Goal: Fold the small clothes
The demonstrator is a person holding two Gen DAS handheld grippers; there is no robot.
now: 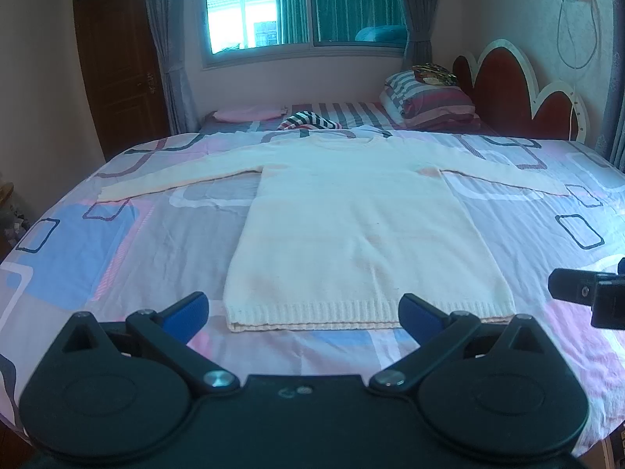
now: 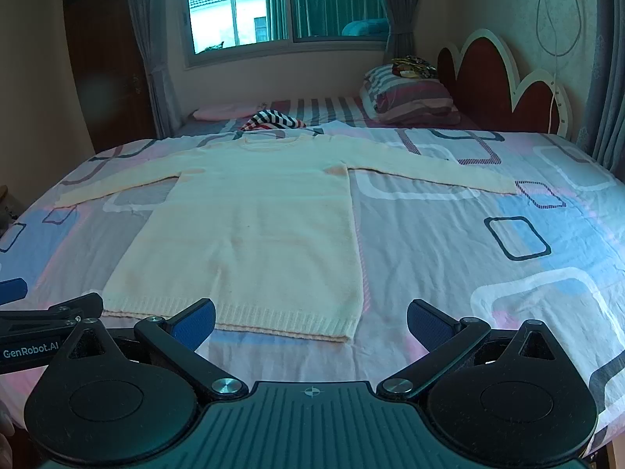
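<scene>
Two grippers, the left gripper (image 1: 302,312) and right gripper (image 2: 310,318), are held spread wide and empty above the near hem. The cream sweater (image 1: 363,226) is laid flat on the patterned bedsheet (image 1: 117,258), sleeves outstretched, presumably so folding can be started cleanly.

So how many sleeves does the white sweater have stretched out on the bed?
2. The left sleeve lies spread toward the bed's left side; the right sleeve lies spread toward the headboard side. Neither is folded in yet.
</scene>
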